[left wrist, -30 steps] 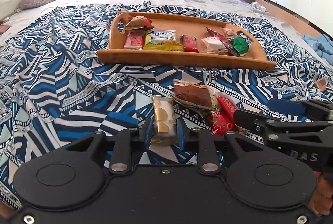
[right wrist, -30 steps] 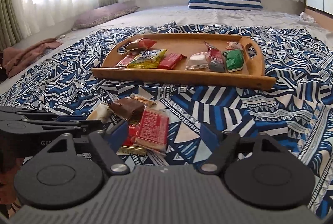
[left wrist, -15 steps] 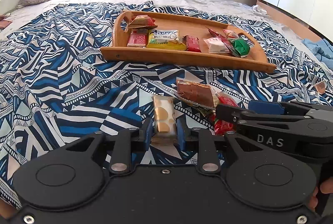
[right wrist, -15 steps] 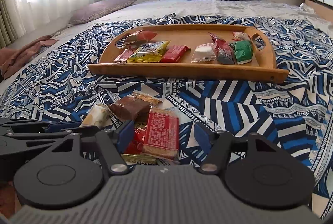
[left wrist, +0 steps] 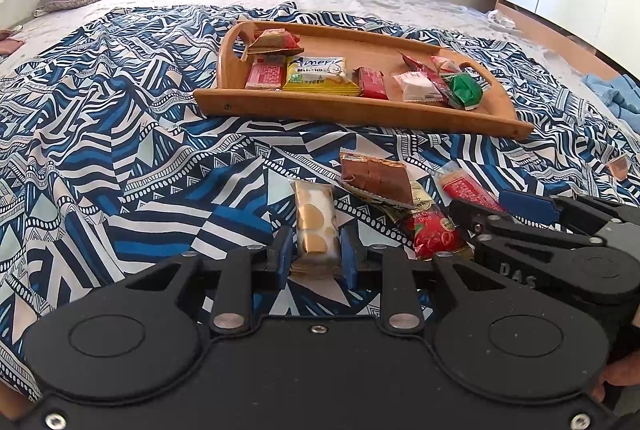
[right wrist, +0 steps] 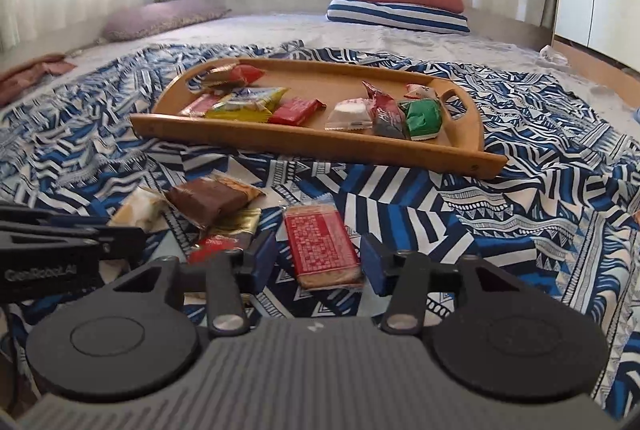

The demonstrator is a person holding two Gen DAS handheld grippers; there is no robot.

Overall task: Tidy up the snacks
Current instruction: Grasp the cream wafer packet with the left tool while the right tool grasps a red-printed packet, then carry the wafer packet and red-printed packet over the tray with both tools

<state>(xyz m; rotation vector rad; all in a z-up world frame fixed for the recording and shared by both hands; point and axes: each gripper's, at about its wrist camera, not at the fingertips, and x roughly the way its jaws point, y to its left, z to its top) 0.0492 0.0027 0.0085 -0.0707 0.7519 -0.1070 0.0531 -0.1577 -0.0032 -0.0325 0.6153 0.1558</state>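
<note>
Jaws of the left gripper are clamped on a glossy biscuit packet in the pile short of the wooden tray; those of the right gripper stand apart around a flat red wafer pack. Pick-up step; next, probably close, lift, carry both to the smooth curved tray beyond on the patterned bedspread.

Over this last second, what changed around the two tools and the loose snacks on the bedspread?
The right tool advanced and now straddles the red wafer, jaws open and narrower than before, not yet clamped. The left tool stayed shut on the cream biscuit pack. The tray and its snacks are unchanged.
</note>
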